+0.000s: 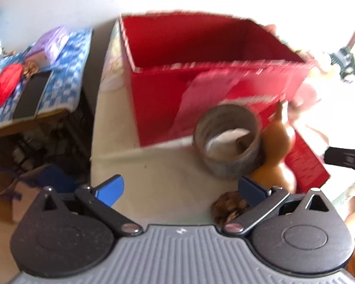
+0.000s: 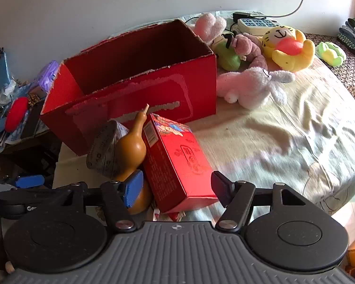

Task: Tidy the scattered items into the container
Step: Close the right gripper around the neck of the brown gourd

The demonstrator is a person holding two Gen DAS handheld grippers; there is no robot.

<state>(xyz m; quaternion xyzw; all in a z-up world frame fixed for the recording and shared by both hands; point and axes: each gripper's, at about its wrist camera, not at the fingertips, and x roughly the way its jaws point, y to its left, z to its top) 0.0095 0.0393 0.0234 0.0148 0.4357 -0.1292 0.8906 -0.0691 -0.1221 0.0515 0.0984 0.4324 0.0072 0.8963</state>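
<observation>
A big open red cardboard box (image 1: 201, 71) (image 2: 139, 80) stands on the bed. In front of it lie a grey tape roll (image 1: 227, 139) (image 2: 104, 149), a brown gourd (image 1: 277, 146) (image 2: 132, 146) and a small red carton (image 2: 177, 163) (image 1: 305, 163). A pine cone (image 1: 229, 208) lies near the left gripper's right finger. My left gripper (image 1: 179, 189) is open and empty, short of the tape roll. My right gripper (image 2: 177, 187) is open, its fingers on either side of the red carton's near end; contact is unclear.
Several plush toys (image 2: 253, 87) lie right of the box, with a power strip (image 2: 258, 23) behind. A cluttered side table (image 1: 30, 82) with a red pouch (image 1: 4, 87) stands left of the bed. The bed sheet (image 2: 295, 142) edge drops off at right.
</observation>
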